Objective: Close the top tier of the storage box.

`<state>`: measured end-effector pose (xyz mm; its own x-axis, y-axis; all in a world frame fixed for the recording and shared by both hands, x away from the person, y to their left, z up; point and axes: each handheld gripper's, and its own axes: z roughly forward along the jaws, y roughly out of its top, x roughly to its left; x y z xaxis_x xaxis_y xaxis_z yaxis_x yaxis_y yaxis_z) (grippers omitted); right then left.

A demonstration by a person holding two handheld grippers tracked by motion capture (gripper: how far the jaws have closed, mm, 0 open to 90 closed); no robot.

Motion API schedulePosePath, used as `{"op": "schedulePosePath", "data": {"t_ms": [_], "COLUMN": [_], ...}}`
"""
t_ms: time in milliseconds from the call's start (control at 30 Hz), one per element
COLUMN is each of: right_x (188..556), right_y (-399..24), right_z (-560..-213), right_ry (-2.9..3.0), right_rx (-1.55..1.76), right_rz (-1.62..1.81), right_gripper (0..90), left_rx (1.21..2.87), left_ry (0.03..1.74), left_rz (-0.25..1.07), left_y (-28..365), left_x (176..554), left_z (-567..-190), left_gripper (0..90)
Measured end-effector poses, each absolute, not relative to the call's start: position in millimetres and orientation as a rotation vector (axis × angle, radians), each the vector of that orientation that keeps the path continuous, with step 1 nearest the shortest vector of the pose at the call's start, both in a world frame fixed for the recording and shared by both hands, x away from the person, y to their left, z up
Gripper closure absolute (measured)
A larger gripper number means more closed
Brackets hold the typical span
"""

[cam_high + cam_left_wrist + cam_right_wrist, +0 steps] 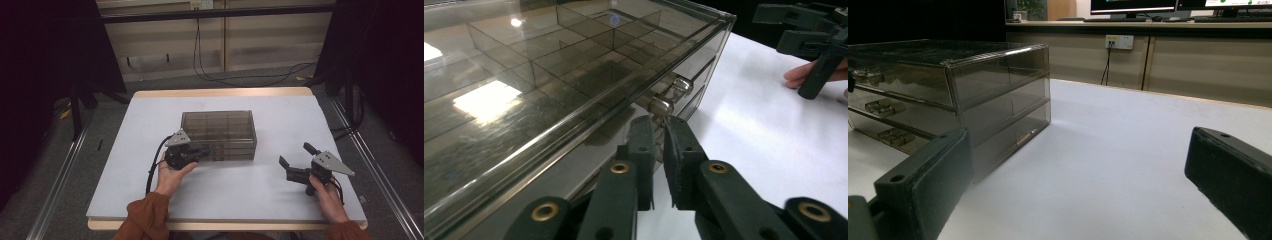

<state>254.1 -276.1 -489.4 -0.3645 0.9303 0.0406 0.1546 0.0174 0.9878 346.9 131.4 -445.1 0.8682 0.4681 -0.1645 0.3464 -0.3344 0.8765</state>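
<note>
Smoky-brown clear plastic drawer box (pixel 220 134) sat mid-table, long axis running 9 to 3 o'clock, drawer fronts facing the person. Its top drawer's small clear knob (pixel 661 106) was dead ahead at 12 o'clock of the left gripper (pixel 658 150), jaws nearly together just short of it, so probably about to pinch. Right gripper (pixel 295 165) was well off at 4 o'clock, jaws wide apart, holding nothing.

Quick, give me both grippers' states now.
Left gripper: fingers nearly shut at a knob of the clear drawer box; grip cannot be told.
Right gripper: open, holding nothing.
</note>
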Motion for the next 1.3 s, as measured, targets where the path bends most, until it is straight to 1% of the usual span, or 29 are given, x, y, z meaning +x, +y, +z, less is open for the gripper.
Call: {"op": "schedulePosePath", "data": {"t_ms": [100, 167, 233, 333, 433, 533, 567, 633, 800, 900, 1033, 1300], "right_x": [254, 254, 254, 254, 254, 254, 254, 254, 254, 254, 254, 254], "right_y": [-276, -276, -276, -276, -276, -276, -276, -276, -276, -276, -276, -276], "right_z": [-489, -489, -489, -489, -489, -489, -489, -489, -489, -489, -489, -489], "right_ry": [1.606, 1.599, 1.599, 1.599, 1.600, 1.606, 1.606, 1.600, 1.605, 1.605, 1.600, 1.599], "right_rx": [1.132, 1.130, 1.130, 1.134, 1.133, 1.132, 1.132, 1.134, 1.133, 1.134, 1.134, 1.133], "right_rz": [1.416, 1.412, 1.412, 1.413, 1.413, 1.416, 1.416, 1.415, 1.415, 1.415, 1.413, 1.409], "right_gripper": [0.0, 0.0, 0.0, 0.0, 0.0, 0.0, 0.0, 0.0, 0.0, 0.0, 0.0, 0.0], "left_rx": [1.943, 1.952, 1.961, 1.970, 1.981, 1.991, 1.990, 1.987, 2.000, 2.004, 2.010, 2.036], "left_ry": [0.595, 0.592, 0.586, 0.591, 0.587, 0.600, 0.604, 0.617, 0.662, 0.672, 0.686, 0.711], "left_rz": [0.122, 0.119, 0.110, 0.117, 0.114, 0.114, 0.121, 0.147, 0.160, 0.177, 0.194, 0.200], "left_y": [133, 133, 133, 134, 135, 140, 141, 146, 157, 164, 172, 186], "left_x": [345, 343, 340, 337, 336, 333, 331, 327, 322, 319, 314, 304], "left_z": [-444, -444, -445, -444, -441, -438, -437, -437, -437, -436, -436, -440], "left_gripper": [78.5, 75.0, 74.2, 68.5, 58.6, 46.4, 46.4, 42.6, 29.5, 23.7, 17.9, 11.8]}}
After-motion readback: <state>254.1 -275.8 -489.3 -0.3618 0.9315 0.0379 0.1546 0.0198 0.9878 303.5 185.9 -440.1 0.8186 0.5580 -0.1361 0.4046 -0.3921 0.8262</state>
